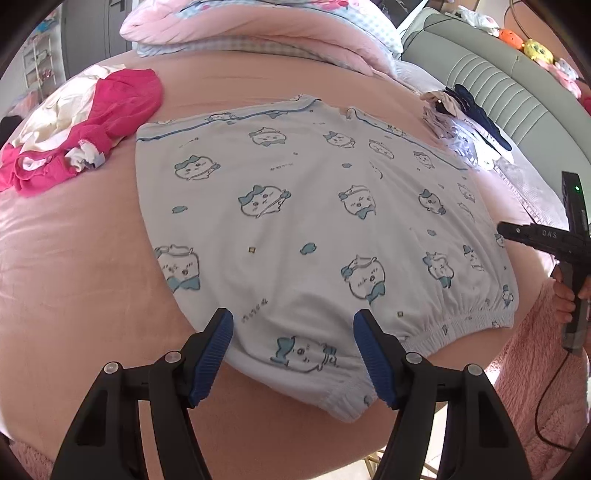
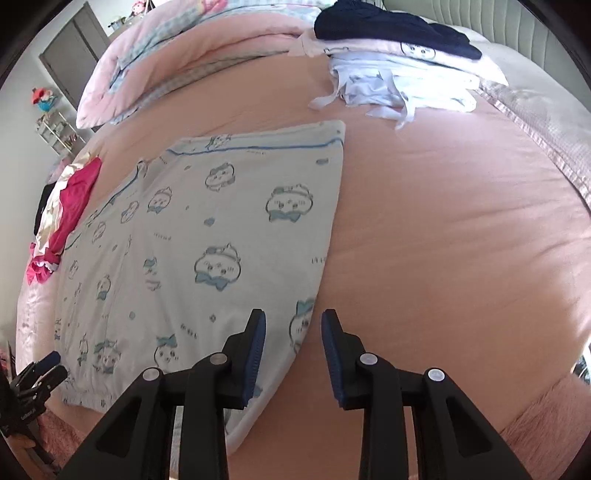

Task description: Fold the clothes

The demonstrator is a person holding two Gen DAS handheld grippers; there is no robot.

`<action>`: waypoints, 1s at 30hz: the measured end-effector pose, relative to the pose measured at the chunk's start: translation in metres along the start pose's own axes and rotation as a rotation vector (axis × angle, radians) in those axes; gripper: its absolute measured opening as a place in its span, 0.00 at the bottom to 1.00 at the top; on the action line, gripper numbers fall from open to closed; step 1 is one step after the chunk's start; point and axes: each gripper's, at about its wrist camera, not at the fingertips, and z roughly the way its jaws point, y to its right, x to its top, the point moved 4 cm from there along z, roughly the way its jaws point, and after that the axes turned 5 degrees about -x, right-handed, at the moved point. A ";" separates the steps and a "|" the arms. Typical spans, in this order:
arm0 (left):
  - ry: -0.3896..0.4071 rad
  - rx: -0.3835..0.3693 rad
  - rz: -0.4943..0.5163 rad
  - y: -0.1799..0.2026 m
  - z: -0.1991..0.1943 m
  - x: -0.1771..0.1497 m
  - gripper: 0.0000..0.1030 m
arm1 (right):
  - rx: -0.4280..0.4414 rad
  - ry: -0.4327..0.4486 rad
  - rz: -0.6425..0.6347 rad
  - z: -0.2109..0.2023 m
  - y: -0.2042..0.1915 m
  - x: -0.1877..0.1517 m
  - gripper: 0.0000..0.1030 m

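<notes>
Left tool [image 1: 293, 352] hovers over the near hem of the printed white garment [image 1: 314, 221], jaws spread wide and released, blue pads [image 1: 216, 354] straddling the cloth's lower corner without pinching it. The garment lies flat on the pink bed [image 1: 74, 258], spreading away ahead of this tool, its elastic gathered edge just to the right of the right pad. Right tool [image 2: 293, 356] sits over the garment's other near corner, jaws parted to a narrower gap and holding nothing; the left pad lies above cloth, the right pad above bare bedsheet, the garment's edge running up between them. Whether either pad touches the fabric cannot be told. Ahead and to the left of both tools, a crumpled pink and cream clothes heap [image 1: 74, 129]. Far ahead and right of the right tool, a folded stack [image 2: 406, 70] topped with a navy piece. Rolled pink quilt [image 1: 258, 29] beyond the garment.
</notes>
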 end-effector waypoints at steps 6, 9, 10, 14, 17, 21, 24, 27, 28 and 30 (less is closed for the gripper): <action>-0.002 -0.016 0.130 0.027 0.026 0.065 0.64 | -0.016 0.000 -0.191 0.015 -0.031 0.031 0.30; -0.039 -0.071 0.195 0.052 0.056 0.096 0.64 | -0.005 -0.014 -0.289 0.030 -0.056 0.040 0.30; -0.055 -0.089 0.208 0.061 0.067 0.102 0.64 | -0.007 -0.027 -0.321 0.037 -0.063 0.041 0.30; -0.094 -0.121 0.264 0.090 0.101 0.119 0.64 | -0.025 -0.038 -0.348 0.051 -0.061 0.046 0.30; -0.084 -0.144 0.283 0.104 0.116 0.135 0.64 | -0.057 -0.025 -0.292 0.048 -0.033 0.056 0.30; -0.127 -0.181 0.308 0.128 0.147 0.151 0.64 | -0.124 -0.021 -0.262 0.056 0.008 0.065 0.30; -0.168 -0.143 0.378 0.146 0.174 0.157 0.64 | -0.108 -0.014 -0.223 0.058 0.024 0.075 0.30; -0.151 -0.111 0.413 0.158 0.191 0.176 0.64 | -0.180 0.010 -0.195 0.063 0.039 0.089 0.33; -0.148 -0.099 0.423 0.162 0.198 0.184 0.64 | -0.186 0.014 -0.178 0.066 0.044 0.095 0.35; -0.138 -0.073 0.450 0.170 0.213 0.199 0.64 | -0.203 0.022 -0.152 0.071 0.052 0.106 0.36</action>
